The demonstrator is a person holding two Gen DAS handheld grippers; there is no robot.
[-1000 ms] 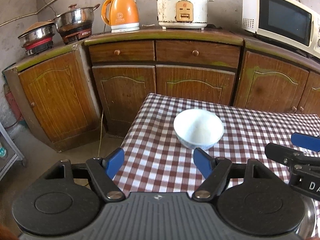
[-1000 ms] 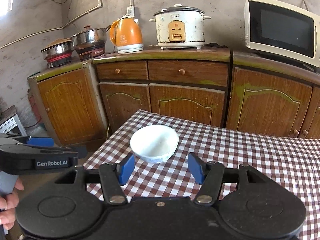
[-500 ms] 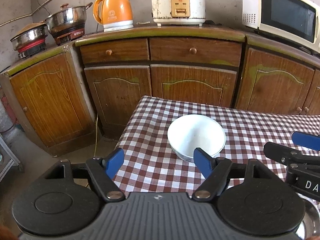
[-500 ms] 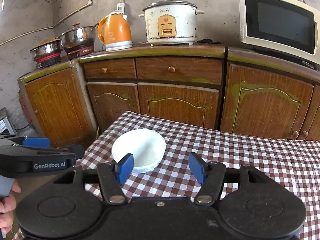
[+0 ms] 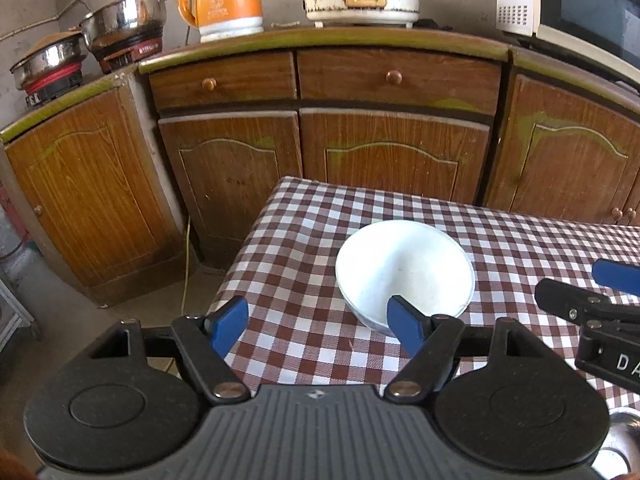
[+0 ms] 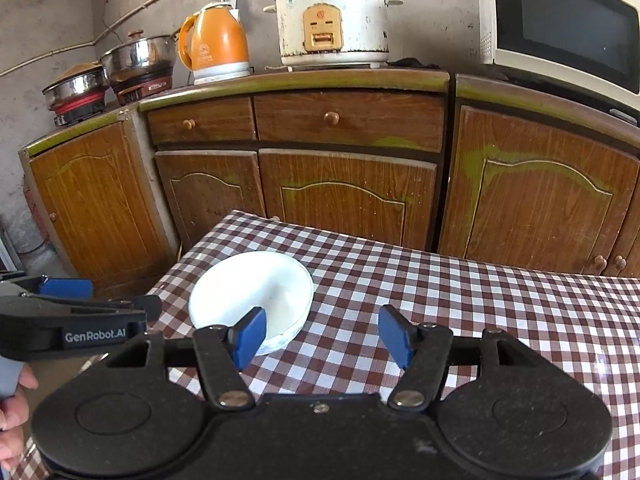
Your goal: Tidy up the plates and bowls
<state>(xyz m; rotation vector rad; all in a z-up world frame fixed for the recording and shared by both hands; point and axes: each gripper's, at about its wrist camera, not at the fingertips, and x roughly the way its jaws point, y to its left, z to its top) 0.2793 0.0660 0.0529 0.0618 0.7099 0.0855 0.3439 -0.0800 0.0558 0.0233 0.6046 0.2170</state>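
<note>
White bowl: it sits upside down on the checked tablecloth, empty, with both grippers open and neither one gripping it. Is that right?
Not quite. The white bowl sits upright, mouth up; the left wrist view looks straight into its empty inside. The rest holds: it rests on the checked tablecloth, and the left gripper and right gripper are both open, gripping nothing.

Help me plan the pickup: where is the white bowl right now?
The white bowl sits on the checked tablecloth near its left corner, in front of the wooden cabinets, just beyond both grippers' blue fingertips.
</note>
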